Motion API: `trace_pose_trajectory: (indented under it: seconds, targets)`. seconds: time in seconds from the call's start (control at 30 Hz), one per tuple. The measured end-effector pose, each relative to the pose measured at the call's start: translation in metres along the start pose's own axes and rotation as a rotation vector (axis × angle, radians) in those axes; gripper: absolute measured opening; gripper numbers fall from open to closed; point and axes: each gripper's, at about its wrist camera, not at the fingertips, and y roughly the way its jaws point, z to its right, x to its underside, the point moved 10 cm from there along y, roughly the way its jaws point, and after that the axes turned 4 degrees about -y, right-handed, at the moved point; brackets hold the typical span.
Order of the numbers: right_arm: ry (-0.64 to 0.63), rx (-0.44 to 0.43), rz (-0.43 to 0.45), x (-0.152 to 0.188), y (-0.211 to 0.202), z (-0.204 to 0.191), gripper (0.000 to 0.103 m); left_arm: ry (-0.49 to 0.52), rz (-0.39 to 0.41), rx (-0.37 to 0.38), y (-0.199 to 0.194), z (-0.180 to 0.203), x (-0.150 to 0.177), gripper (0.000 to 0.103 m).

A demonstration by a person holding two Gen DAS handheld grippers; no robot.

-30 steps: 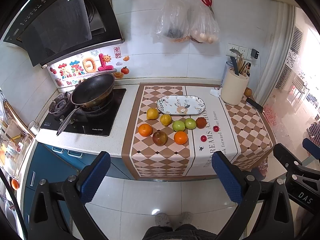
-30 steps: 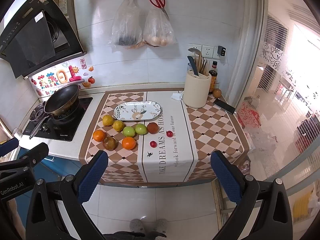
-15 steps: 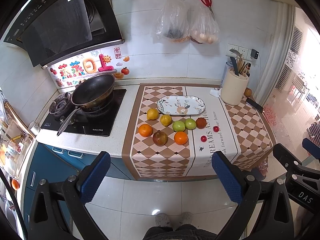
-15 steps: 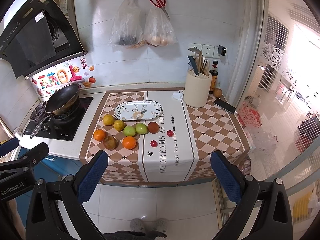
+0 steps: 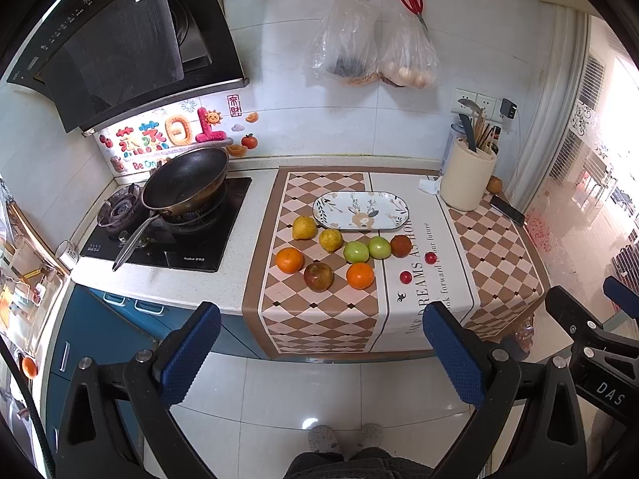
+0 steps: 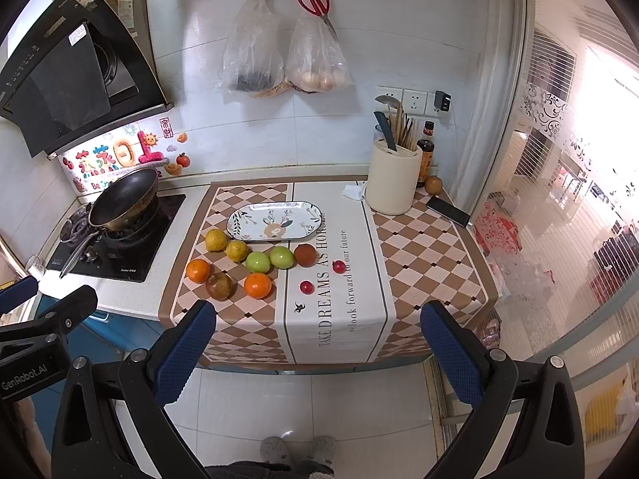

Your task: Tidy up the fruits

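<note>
Several fruits lie on the chequered cloth [image 5: 319, 319] in front of an oval patterned plate [image 5: 361, 210] [image 6: 275, 220], which is bare. Two yellow pears [image 5: 304, 227], two oranges [image 5: 290, 260] [image 6: 258, 285], two green apples [image 5: 356, 251] [image 6: 258, 262], a brownish pear [image 5: 318, 276], a dark red fruit [image 5: 400, 246] and two small red cherries [image 5: 405, 277] [image 6: 306, 287] make up the group. My left gripper [image 5: 319, 353] and right gripper [image 6: 315, 353] are both open and hang well back from the counter, above the floor, holding nothing.
A black pan [image 5: 185, 181] sits on the hob at the left. A cream utensil holder [image 5: 467, 179], a dark bottle [image 6: 424, 154], a phone [image 6: 447, 210] and a small brown fruit [image 6: 433, 185] stand at the back right. Two bags [image 5: 359, 48] hang on the wall. A person's slippers [image 5: 343, 439] show below.
</note>
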Motion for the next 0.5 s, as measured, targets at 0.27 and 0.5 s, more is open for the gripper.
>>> trace_pose_trajectory:
  seconds: [0.27, 0.5]
  targets:
    - [0.001, 0.000, -0.007, 0.0025, 0.0010, 0.0003, 0.103, -0.001, 0.000, 0.001, 0.0000, 0.0001, 0.0001, 0.103]
    - [0.001, -0.001, -0.007, 0.0030, 0.0020, 0.0003, 0.103, -0.001, 0.001, 0.001, 0.0000, 0.0001, 0.0001, 0.103]
